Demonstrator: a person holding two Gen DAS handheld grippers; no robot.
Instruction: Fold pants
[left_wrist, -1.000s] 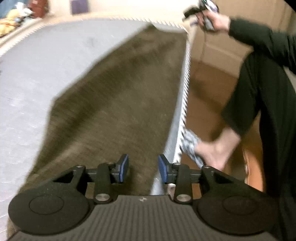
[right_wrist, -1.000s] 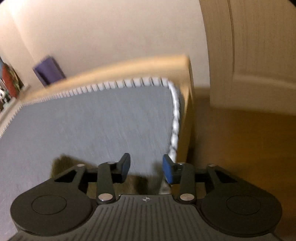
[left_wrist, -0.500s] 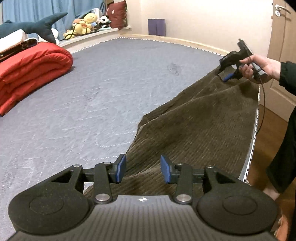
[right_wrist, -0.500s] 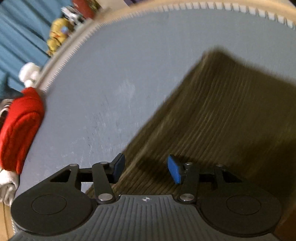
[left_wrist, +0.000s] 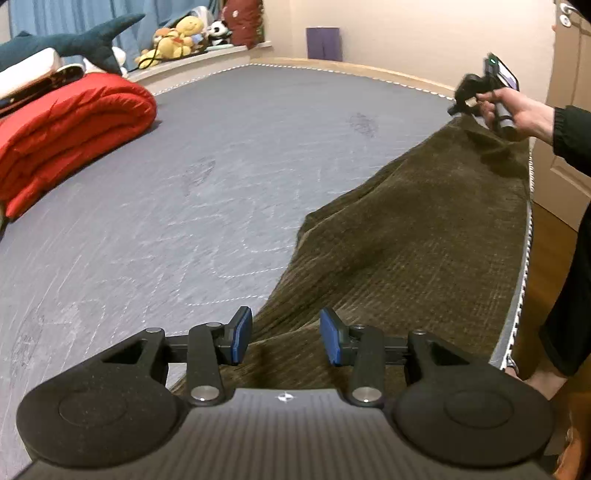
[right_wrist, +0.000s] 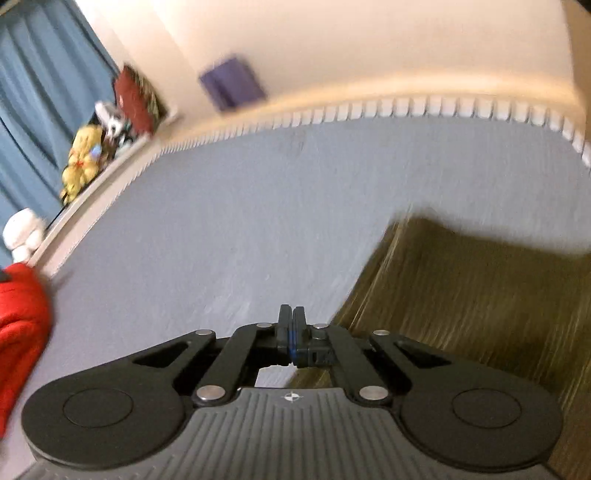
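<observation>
The olive-brown corduroy pants (left_wrist: 417, 254) are found spread lengthwise along the right-hand edge of the grey quilted mattress (left_wrist: 221, 177), one end reaching toward the far right corner and the other lying beneath the left gripper (left_wrist: 283, 335). No finished fold can be made out; the cloth is ridged and rumpled rather than flat, so the task is judged to be at an early stage, with straightening and all folds yet to be done. The left gripper is held released above the near end, its blue pads parted with cloth below them but not pinched. The right gripper (right_wrist: 291, 334) is seen clenched, pads pressed together; in the left wrist view its tip meets the far end of the pants at the far right corner and the cloth rises in a peak toward it, so a pinch on the fabric is judged likely, though no cloth is visible between the pads in its own view. Compared with the frame half a second before, the right gripper's jaws, then parted over the fabric, have closed, and the far end has been drawn slightly upward. The left gripper's opening is unchanged over that interval. At the far left edge a rolled red duvet (left_wrist: 70, 129) is noted, well apart from the pants.
</observation>
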